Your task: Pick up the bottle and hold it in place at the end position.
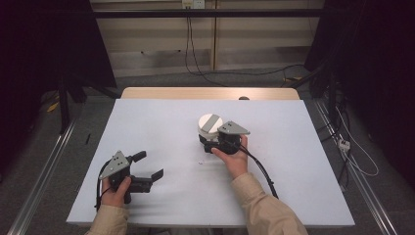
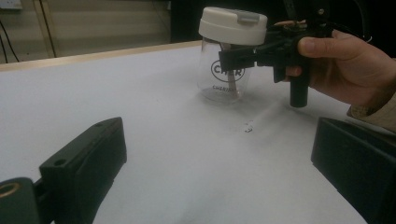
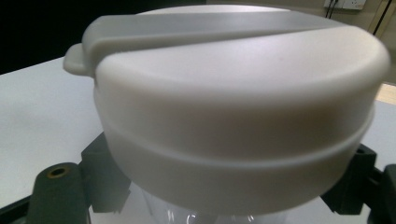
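Observation:
A clear cup [image 2: 219,84] with a white lid [image 1: 209,122] and a black printed logo stands upright on the white table [image 1: 161,122], right of centre. My right gripper [image 1: 211,143] is shut on the cup's clear wall just under the lid; in the left gripper view its black jaws [image 2: 236,58] clamp the cup from the right. The lid [image 3: 233,107] looms close in the right gripper view, a grey flip tab across its top. My left gripper [image 1: 150,164] rests low at the table's front left, open, nothing between its fingers [image 2: 88,163].
A small dark speck [image 2: 248,126] lies on the white surface in front of the cup. The wooden far edge [image 1: 210,93] of the table shows behind. Metal rails [image 1: 44,166] run along both sides and cables [image 1: 352,147] lie on the floor at the right.

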{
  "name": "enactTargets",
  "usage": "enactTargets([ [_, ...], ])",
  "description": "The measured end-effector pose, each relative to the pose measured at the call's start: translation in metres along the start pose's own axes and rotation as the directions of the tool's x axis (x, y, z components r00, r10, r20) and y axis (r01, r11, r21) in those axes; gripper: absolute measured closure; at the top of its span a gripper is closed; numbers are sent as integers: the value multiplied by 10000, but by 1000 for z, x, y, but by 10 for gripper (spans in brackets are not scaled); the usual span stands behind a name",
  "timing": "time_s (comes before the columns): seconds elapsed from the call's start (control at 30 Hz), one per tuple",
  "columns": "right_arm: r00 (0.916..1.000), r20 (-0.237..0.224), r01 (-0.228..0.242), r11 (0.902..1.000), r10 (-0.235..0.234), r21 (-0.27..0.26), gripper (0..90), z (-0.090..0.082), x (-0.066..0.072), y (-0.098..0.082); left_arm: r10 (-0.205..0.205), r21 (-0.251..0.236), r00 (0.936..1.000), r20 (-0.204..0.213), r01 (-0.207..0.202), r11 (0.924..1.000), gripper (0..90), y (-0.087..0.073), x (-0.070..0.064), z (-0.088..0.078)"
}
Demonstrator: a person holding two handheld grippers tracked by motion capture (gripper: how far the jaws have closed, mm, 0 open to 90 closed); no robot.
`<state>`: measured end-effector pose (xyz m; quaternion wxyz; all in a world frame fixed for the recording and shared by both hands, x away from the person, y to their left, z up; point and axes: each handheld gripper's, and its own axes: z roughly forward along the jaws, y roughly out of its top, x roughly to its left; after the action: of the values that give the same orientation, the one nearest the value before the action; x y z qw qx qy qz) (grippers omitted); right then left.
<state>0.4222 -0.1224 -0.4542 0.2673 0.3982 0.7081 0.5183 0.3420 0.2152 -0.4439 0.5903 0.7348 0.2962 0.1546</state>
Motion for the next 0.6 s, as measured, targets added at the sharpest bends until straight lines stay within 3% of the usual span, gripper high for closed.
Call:
enactTargets([
  [0.6,9999,-53,157,9999,-157,-40,184,5,3,0,35,62,10000,-10,-35,10000,30,0,0,1],
])
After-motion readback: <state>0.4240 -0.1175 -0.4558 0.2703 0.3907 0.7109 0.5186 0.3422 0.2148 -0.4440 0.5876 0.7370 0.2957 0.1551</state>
